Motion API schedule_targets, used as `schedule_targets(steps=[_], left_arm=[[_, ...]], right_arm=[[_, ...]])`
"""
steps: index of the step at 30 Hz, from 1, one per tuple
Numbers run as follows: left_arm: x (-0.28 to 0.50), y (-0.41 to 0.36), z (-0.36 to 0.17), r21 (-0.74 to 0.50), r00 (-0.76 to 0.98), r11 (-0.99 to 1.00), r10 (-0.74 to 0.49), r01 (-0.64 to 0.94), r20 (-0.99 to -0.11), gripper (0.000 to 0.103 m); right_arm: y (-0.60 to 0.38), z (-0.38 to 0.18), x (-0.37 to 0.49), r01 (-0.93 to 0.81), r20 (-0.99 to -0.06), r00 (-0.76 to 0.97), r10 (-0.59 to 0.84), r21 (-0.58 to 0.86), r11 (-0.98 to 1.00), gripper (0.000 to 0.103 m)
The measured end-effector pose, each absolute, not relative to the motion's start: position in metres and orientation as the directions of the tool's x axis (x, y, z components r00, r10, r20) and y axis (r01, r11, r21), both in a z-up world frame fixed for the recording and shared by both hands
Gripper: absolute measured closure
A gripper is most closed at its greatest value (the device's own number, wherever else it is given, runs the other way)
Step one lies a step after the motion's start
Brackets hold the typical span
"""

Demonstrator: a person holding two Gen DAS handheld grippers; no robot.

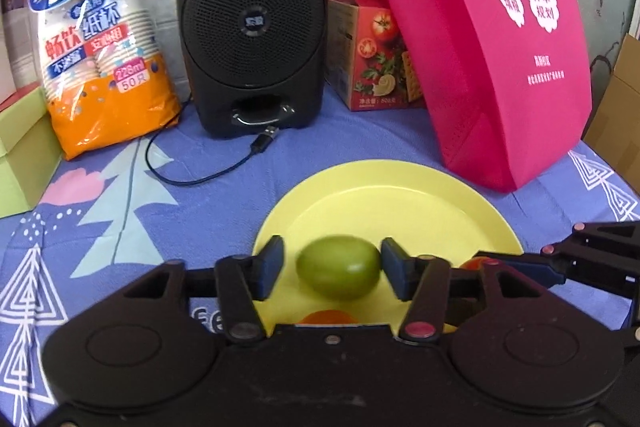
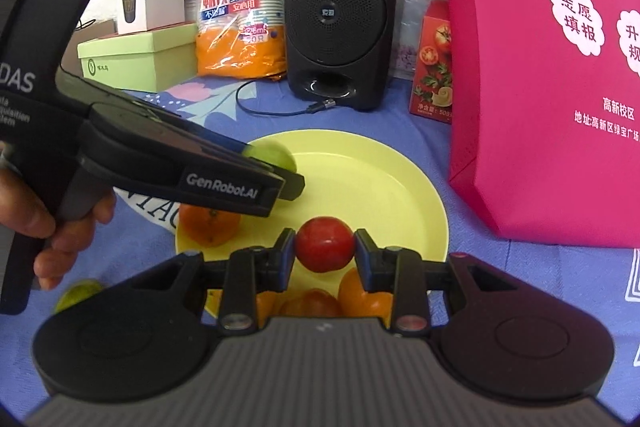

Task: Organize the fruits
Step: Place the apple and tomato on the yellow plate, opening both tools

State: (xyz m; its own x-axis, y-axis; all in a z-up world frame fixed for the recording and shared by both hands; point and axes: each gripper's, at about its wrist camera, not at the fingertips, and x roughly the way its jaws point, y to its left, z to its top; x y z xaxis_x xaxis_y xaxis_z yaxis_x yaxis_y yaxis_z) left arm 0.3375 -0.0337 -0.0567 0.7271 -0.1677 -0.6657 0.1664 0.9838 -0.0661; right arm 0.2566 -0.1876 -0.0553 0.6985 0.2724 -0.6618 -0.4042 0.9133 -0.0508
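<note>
Hovering over the yellow plate (image 1: 420,195), the left gripper (image 1: 332,267) has a green fruit (image 1: 338,266) between its pads, long axis running pad to pad. The right pad touches the fruit's end, but a clear gap shows at the left pad, so the jaws stand partly apart and nothing clamps the fruit; it looks released onto the plate. The right gripper (image 2: 325,245) is pinched narrow on a red tomato (image 2: 325,244), pads pressing both sides, held above the plate's near edge. Oranges (image 2: 208,223) lie on the plate just below and left of the tomato. The next move likely turns on the tomato: bare plate lies straight ahead of the right gripper, the green fruit ahead-left under the left one. Another green fruit (image 2: 78,293) sits off the plate, nearer the left hand (image 2: 60,227).
</note>
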Motion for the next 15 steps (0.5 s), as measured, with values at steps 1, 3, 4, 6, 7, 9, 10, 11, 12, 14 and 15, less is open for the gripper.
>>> schedule_targets(steps=[1, 3, 4, 6, 7, 9, 10, 11, 12, 14, 15], left_arm=[[0.334, -0.032, -0.053, -0.071, 0.733, 0.984, -0.168, 0.162, -0.659, 0.044], [0.328, -0.030, -0.045, -0.067, 0.747, 0.985, -0.165, 0.160, -0.644, 0.043], [0.324, -0.028, -0.041, -0.060, 0.754, 0.985, -0.161, 0.160, -0.637, 0.043], [0.313, -0.026, -0.031, -0.045, 0.771, 0.987, -0.151, 0.157, -0.619, 0.042], [0.306, -0.024, -0.027, -0.042, 0.778, 0.987, -0.147, 0.154, -0.610, 0.037], [0.291, -0.021, -0.019, -0.037, 0.794, 0.988, -0.143, 0.150, -0.590, 0.034], [0.283, -0.020, -0.016, -0.031, 0.800, 0.988, -0.139, 0.149, -0.584, 0.034], [0.274, -0.019, -0.014, -0.023, 0.806, 0.989, -0.134, 0.148, -0.577, 0.034], [0.266, -0.017, -0.012, -0.018, 0.811, 0.989, -0.130, 0.145, -0.571, 0.034], [0.248, -0.011, -0.010, -0.028, 0.817, 0.991, -0.123, 0.130, -0.563, 0.034], [0.240, -0.008, -0.010, -0.040, 0.818, 0.992, -0.121, 0.120, -0.562, 0.034]], right_arm=[[-0.187, -0.055, 0.256, -0.405, -0.663, 0.698, 0.270, -0.054, 0.913, 0.072], [-0.187, -0.052, 0.254, -0.405, -0.658, 0.703, 0.270, -0.058, 0.913, 0.072], [-0.187, -0.050, 0.253, -0.405, -0.654, 0.705, 0.273, -0.056, 0.913, 0.072], [-0.188, -0.046, 0.248, -0.404, -0.645, 0.712, 0.276, -0.055, 0.913, 0.072], [-0.189, -0.043, 0.245, -0.404, -0.640, 0.716, 0.279, -0.054, 0.913, 0.072], [-0.191, -0.037, 0.238, -0.406, -0.629, 0.723, 0.284, -0.055, 0.912, 0.072], [-0.192, -0.034, 0.234, -0.408, -0.624, 0.726, 0.288, -0.054, 0.911, 0.072], [-0.194, -0.031, 0.229, -0.410, -0.620, 0.728, 0.292, -0.052, 0.911, 0.072], [-0.196, -0.029, 0.224, -0.408, -0.617, 0.730, 0.294, -0.049, 0.912, 0.072], [-0.200, -0.026, 0.213, -0.402, -0.613, 0.732, 0.296, -0.038, 0.915, 0.071], [-0.203, -0.026, 0.207, -0.401, -0.615, 0.730, 0.299, -0.031, 0.915, 0.071]])
